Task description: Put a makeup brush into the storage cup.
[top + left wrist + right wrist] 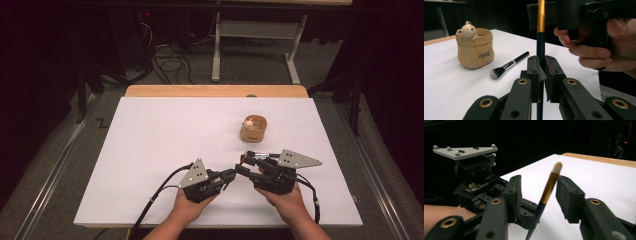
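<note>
The left hand-held gripper [541, 72] is clamped on the dark lower handle of a slim brush [540, 32] with a gold ferrule, its pads pressed tight against the shaft. The brush stands roughly upright from that grip, and its pale tip [557, 166] rises between the pads of the right hand-held gripper [537, 195]. Those pads stand apart on either side of the gold section, with a gap showing on both sides, so they do not press on it.

In the high view the two hand-held grippers meet nose to nose at the near middle of the bench [150, 150], left [231, 176] and right [245, 162] just beside each other. A tan pot [253, 128] with a small bear figure on its rim stands farther off and slightly right, well apart from them. A second, black-handled brush [507, 65] lies flat on the white sheet near the pot. The left half of the bench is open white surface; the near edge lies just behind the hands, and the wooden far edge is well away.
</note>
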Demonstrator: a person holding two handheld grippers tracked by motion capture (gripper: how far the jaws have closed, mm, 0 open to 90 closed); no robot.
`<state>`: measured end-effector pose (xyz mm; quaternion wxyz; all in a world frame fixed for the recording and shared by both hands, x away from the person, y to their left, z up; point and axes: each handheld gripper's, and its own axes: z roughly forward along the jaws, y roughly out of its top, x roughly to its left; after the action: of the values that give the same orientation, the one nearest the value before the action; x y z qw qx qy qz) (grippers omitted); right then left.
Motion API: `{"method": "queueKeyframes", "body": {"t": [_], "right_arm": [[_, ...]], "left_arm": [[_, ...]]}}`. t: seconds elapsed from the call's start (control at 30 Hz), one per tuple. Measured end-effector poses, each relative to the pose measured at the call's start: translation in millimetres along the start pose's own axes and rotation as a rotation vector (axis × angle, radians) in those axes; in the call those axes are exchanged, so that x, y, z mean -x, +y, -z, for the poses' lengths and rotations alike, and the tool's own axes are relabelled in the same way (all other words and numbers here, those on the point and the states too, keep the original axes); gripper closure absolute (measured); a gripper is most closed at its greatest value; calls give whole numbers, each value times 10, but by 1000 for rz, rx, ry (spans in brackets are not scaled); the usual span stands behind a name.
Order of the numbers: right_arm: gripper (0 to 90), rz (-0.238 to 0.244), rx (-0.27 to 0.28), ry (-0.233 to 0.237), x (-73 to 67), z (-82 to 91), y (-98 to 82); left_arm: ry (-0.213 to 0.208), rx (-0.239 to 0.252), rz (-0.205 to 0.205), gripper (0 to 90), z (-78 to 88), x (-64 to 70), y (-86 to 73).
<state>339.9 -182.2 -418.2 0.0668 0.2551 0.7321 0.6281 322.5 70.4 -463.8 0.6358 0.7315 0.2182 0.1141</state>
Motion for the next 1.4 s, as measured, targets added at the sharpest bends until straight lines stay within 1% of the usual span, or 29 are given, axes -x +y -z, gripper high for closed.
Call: {"method": "queueKeyframes", "body": {"t": [0.07,0.13,0.2,0.27,0.43,0.47,0.5,0.57,0.6,0.63,0.67,0.73,0.77,0.8,0.9,0.93,1.0,1.07,1.1,1.17,1.27,1.33,1.4], "right_arm": [[623,-10,-1,2,5,0,-6],[647,-17,0,5,12,-2,-21],[671,-21,-5,10,24,-6,-35],[677,-23,-4,16,32,-11,-38],[713,-31,-13,18,43,-30,-60],[748,-35,-6,21,45,-21,-58],[748,-35,-6,21,45,-21,-58],[810,-40,1,28,54,-10,-64],[828,-43,1,26,56,-5,-69],[841,-47,-1,32,62,-5,-72],[849,-50,-2,42,64,-9,-72],[851,-35,-7,29,49,-17,-76],[851,-36,-9,28,53,-19,-78],[852,-40,-15,28,57,-19,-78],[852,-24,-13,15,50,-22,-81],[853,-20,-6,8,47,-18,-79],[853,-22,5,6,54,2,-67],[853,-20,13,-6,64,29,-55],[853,-14,19,-10,72,38,-52],[853,-16,25,-18,84,57,-49],[853,-5,30,-37,103,84,-44],[852,-2,37,-39,120,110,-41],[852,-4,46,-39,142,137,-42]], "left_arm": [[-3,-1,-3,828,10,1,6],[-5,8,-3,828,16,5,11],[-5,11,-3,828,23,6,16],[-4,11,-4,828,22,4,14],[-2,9,-5,829,12,-1,4],[-3,10,-2,828,8,0,-2],[-3,10,-2,828,8,0,-2],[-5,3,-7,828,9,-2,-7],[-5,1,-9,828,6,0,-10],[-6,-6,-14,828,2,0,-13],[-6,-3,-9,827,-7,-1,-19],[-9,-13,-11,827,-9,-13,-23],[-6,-15,-14,826,-10,-13,-25],[-4,-15,-11,826,-14,-11,-27],[-2,-21,-1,814,-20,-12,-32],[-3,-29,-1,776,-18,-15,-33],[-8,-29,12,700,-22,-12,-34],[9,-29,27,612,-23,0,-30],[10,-27,34,577,-24,-1,-33],[29,-39,34,526,-24,-7,-43],[55,-43,63,440,-13,-41,-67],[71,-46,79,387,-3,-60,-82],[79,-49,87,355,5,-75,-90]]}}
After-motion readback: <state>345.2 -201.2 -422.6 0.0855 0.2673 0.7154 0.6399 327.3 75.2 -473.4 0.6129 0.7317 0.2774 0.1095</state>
